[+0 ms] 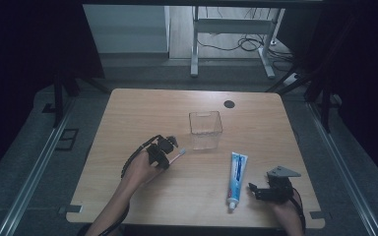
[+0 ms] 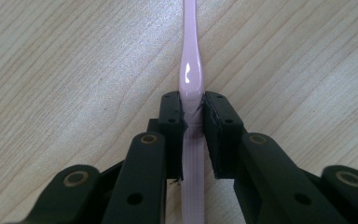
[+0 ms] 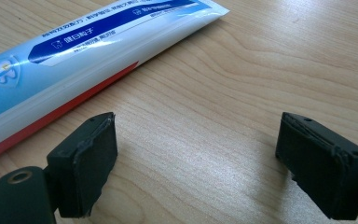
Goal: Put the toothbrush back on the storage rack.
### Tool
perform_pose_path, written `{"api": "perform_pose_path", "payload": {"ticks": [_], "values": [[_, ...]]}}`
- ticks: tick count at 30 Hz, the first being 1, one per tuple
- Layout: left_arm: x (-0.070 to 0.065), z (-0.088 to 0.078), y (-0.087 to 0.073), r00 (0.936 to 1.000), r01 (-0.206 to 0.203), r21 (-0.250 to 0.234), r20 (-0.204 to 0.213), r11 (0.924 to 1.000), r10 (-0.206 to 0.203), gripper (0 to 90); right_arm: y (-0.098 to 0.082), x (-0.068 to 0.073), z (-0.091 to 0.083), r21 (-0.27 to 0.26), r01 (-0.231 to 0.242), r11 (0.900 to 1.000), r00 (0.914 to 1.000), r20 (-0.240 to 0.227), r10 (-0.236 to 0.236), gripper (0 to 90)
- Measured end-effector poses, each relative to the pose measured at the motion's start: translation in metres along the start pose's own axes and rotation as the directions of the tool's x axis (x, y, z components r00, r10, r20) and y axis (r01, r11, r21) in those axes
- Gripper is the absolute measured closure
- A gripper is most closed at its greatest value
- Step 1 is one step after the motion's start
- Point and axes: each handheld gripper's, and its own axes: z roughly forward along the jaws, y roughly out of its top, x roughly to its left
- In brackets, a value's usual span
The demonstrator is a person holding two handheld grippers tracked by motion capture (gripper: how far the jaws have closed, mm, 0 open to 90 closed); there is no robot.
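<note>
A person's left gripper (image 1: 173,149) grips a pink toothbrush (image 1: 177,156) by its handle at the middle of the bench (image 1: 128,113), just near and left of a clear bin (image 1: 205,129) that stands empty. In the left gripper view the pads clamp the handle (image 2: 190,88) from both sides, with the neck running straight ahead out of the jaws. From above, the brush's long axis runs from near-left to far-right, its pale head leading toward the bin's near-left corner; whether it is lifted clear of the bench or resting on it is hard to tell.

The right gripper (image 1: 255,189) sits released at the near right, its jaws wide apart with nothing between them. A toothpaste tube (image 1: 236,179) lies flat just to its left, untouched, long axis running near to far, cap at the near end.

By the look of things, the work is putting the items into the bin and is at an early stage: the brush is picked up but not yet in, the tube waits, and the bin holds nothing.
</note>
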Motion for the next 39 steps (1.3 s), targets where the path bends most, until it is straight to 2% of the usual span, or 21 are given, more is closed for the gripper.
{"api": "perform_pose_path", "payload": {"ticks": [7,10,18,20,24,31,32,35,37,38,39], "values": [[0.000,0.000,0.001,1.0000,-0.006,0.002,-0.007,1.0000,0.006,79.0,0.000,0.000,0.000,0.000,0.000,1.000,1.0000,0.000,0.000,12.5],[0.000,0.000,0.000,1.0000,-0.003,-0.013,-0.008,0.9999,0.003,79.1,0.000,0.000,0.000,0.000,0.000,1.000,1.0000,0.000,0.000,12.5],[0.005,-0.011,-0.004,0.9998,0.004,-0.076,0.021,0.9971,-0.003,79.0,0.000,0.000,0.000,0.000,0.000,1.000,1.0000,0.000,0.000,12.5],[0.006,-0.015,-0.007,0.9991,0.011,-0.112,0.042,0.9937,-0.006,79.0,0.000,0.000,0.000,0.000,0.000,1.000,1.0000,0.000,0.000,12.5],[0.007,-0.020,-0.012,0.9981,0.016,-0.155,0.060,0.9878,-0.007,79.0,0.000,0.000,0.000,0.000,0.001,1.000,1.0000,0.000,-0.001,12.5],[0.010,-0.027,-0.019,0.9964,0.016,-0.202,0.085,0.9793,0.001,79.0,0.000,0.000,0.000,0.000,0.001,1.000,1.0000,0.000,-0.001,12.5],[0.011,-0.031,-0.022,0.9963,0.023,-0.225,0.086,0.9741,-0.003,79.0,0.000,0.000,0.000,0.000,0.001,1.000,1.0000,0.000,-0.001,12.4],[0.012,-0.036,-0.025,0.9961,0.026,-0.258,0.088,0.9658,-0.004,79.0,0.000,0.000,0.000,0.000,0.001,1.000,1.0000,0.000,-0.001,12.4],[0.013,-0.037,-0.025,0.9964,0.023,-0.266,0.085,0.9637,0.000,79.0,0.000,0.000,0.000,0.000,0.001,1.000,1.0000,0.001,-0.001,12.4],[0.013,-0.040,-0.027,0.9964,0.027,-0.283,0.085,0.9586,-0.003,79.0,0.000,0.000,0.000,0.000,0.001,1.000,1.0000,0.000,-0.001,12.5],[0.013,-0.040,-0.027,0.9964,0.027,-0.283,0.085,0.9586,-0.003,79.0,0.000,0.000,0.000,0.000,0.001,1.000,1.0000,0.000,-0.001,12.5]]}}
